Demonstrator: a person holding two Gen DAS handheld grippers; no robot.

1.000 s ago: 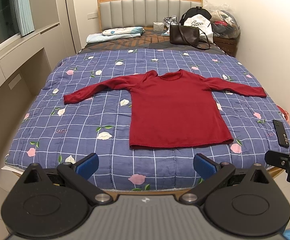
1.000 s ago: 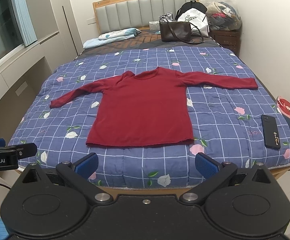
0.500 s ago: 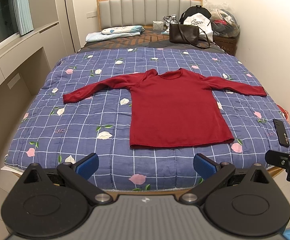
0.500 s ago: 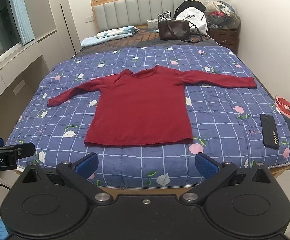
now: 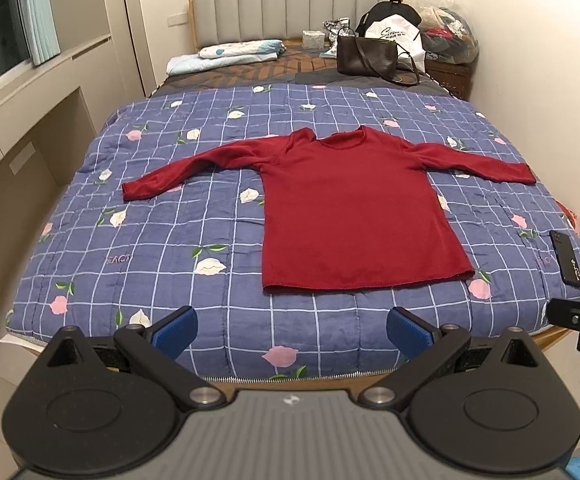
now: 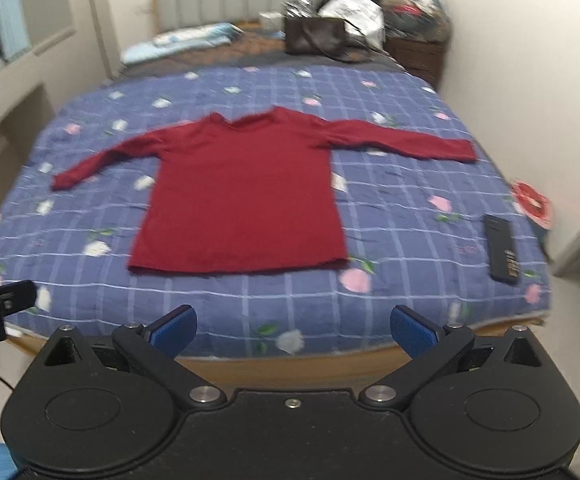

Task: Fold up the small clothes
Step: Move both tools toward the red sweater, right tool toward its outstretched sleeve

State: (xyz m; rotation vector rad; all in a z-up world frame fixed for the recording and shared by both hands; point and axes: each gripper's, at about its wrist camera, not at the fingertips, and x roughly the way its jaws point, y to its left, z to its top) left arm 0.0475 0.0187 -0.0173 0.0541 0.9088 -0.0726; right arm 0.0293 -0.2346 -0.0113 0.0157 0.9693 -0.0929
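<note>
Red shirt (image 5: 354, 208) laid flat on quilt (image 5: 193, 264) at bed centre, sleeves spread toward 9 and 3 o'clock, neck toward 12, hem toward 6. Left gripper (image 5: 292, 328) held off bed's foot edge, blue fingers (image 5: 175, 327) spread wide, nothing gripped. Right gripper (image 6: 294, 326) likewise off foot edge, fingers (image 6: 413, 330) wide apart, empty; that view blurred. Black phone (image 5: 566, 258) seen on quilt at 3 o'clock, well apart from shirt. Brown bag (image 5: 368, 56) at 12 o'clock by headboard.
</note>
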